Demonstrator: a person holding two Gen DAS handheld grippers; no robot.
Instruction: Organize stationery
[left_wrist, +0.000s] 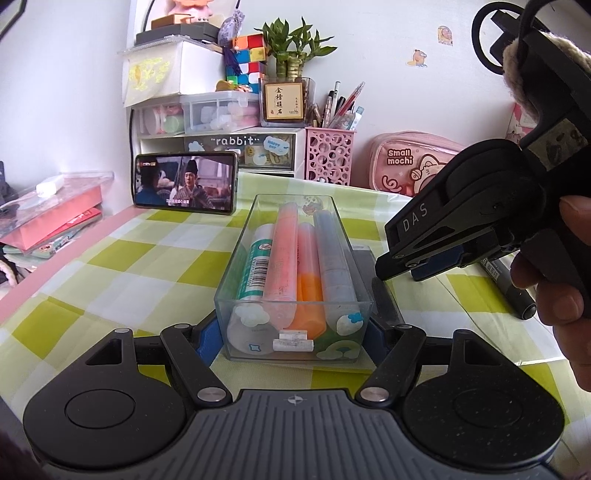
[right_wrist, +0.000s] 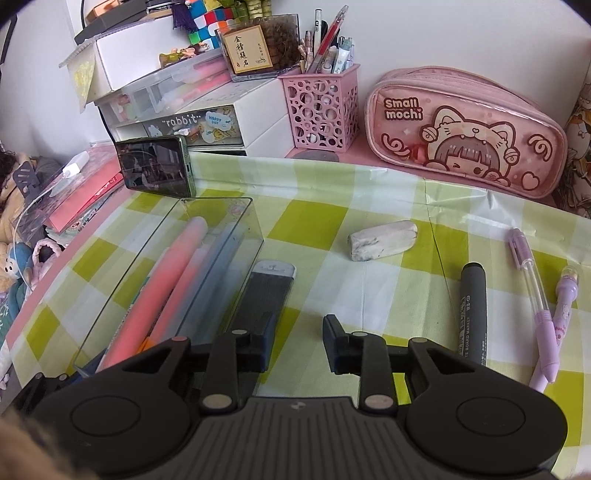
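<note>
Right now your left gripper (left_wrist: 293, 328) is clamped on the near end of the clear rectangular plastic box (left_wrist: 258, 236), its blue-padded fingers pressing the two long walls from outside while the box sits on the green-and-white checked tablecloth (left_wrist: 110, 273). Inside the box lie four long items side by side: one white-and-teal glue stick (left_wrist: 255, 266), two pink highlighters (left_wrist: 284, 251), the shorter of them with an orange cap, and one grey-blue marker (left_wrist: 332, 254). Two small white bits (left_wrist: 293, 341) rest against the near wall; what they are is hard to tell.

Your right gripper (right_wrist: 297, 341) hovers just beside the box's right wall with its jaws apart and nothing between them. Below its left finger a flat dark case with a pale end (right_wrist: 271, 284) lies along the box.

Still loose on the cloth, well apart from the box, are one smudged white eraser (right_wrist: 382, 240), one grey whiteboard marker (right_wrist: 472, 314) and two purple pens (right_wrist: 532, 291) lying close together at the right.

At the back, one pink perforated pen holder (right_wrist: 321, 110) stands packed with pens, too many to count, and one pink "Small mochi" pencil pouch (right_wrist: 469, 129) lies closed beside it. One phone (left_wrist: 184, 182) leans at the left, its screen lit.
</note>
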